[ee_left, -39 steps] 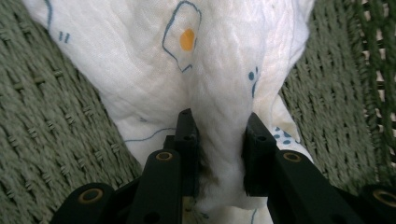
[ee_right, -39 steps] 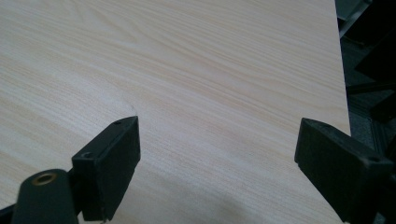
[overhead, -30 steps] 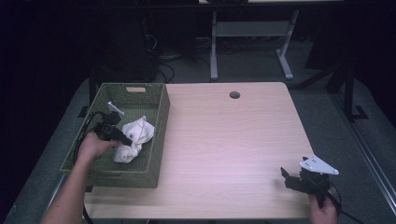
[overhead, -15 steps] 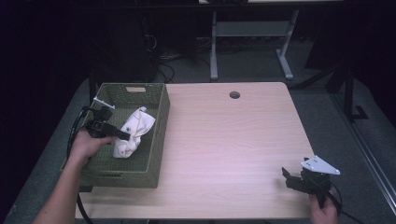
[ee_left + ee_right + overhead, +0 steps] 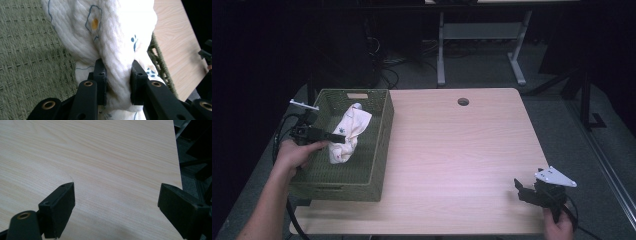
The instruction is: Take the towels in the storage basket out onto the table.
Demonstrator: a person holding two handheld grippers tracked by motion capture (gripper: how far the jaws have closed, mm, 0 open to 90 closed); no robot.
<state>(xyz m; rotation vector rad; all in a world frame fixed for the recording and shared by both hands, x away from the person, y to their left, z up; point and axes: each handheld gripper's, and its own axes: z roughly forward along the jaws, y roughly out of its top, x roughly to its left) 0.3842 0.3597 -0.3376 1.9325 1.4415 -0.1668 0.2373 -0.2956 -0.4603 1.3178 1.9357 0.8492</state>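
A white cloth [image 5: 348,131] with small blue and yellow prints hangs inside the green woven basket [image 5: 377,165] at the table's left. My left gripper [image 5: 339,138] is shut on the cloth and holds it lifted above the basket floor. In the left gripper view the cloth [image 5: 117,37] is bunched tight between the two black jaws of the left gripper [image 5: 117,82]. My right gripper [image 5: 519,189] rests near the table's front right corner. Its jaws stand wide apart over bare wood in the right gripper view [image 5: 115,207], with nothing between them.
The light wooden table [image 5: 462,150] has a round cable hole [image 5: 463,102] near its far edge. A metal desk frame [image 5: 482,35] and cables stand on the dark floor behind. A black cable trails from the left gripper off the table's left side.
The left gripper has risen and moved left and toward the basket's far end, drawing the cloth up from a heap into a hanging length. The right gripper has stayed put.
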